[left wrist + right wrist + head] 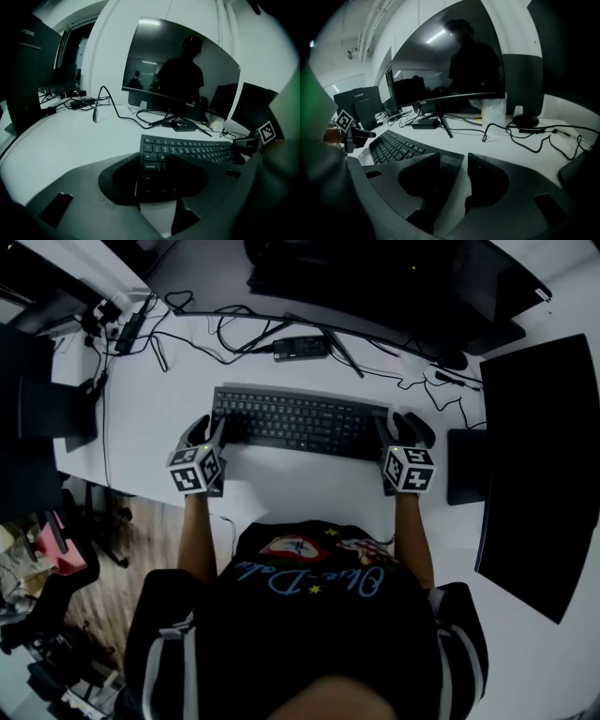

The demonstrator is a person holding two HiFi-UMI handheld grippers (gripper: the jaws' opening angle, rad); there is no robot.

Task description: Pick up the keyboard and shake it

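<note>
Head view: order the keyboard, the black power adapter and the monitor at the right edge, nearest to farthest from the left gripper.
1. keyboard, its left end at the left gripper.
2. power adapter, behind the keyboard among cables.
3. monitor, far right edge.

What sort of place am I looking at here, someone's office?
Most likely an office or lab workstation: a white desk holds a black keyboard, a wide curved monitor stands behind it, and a power adapter lies among loose cables.
</note>
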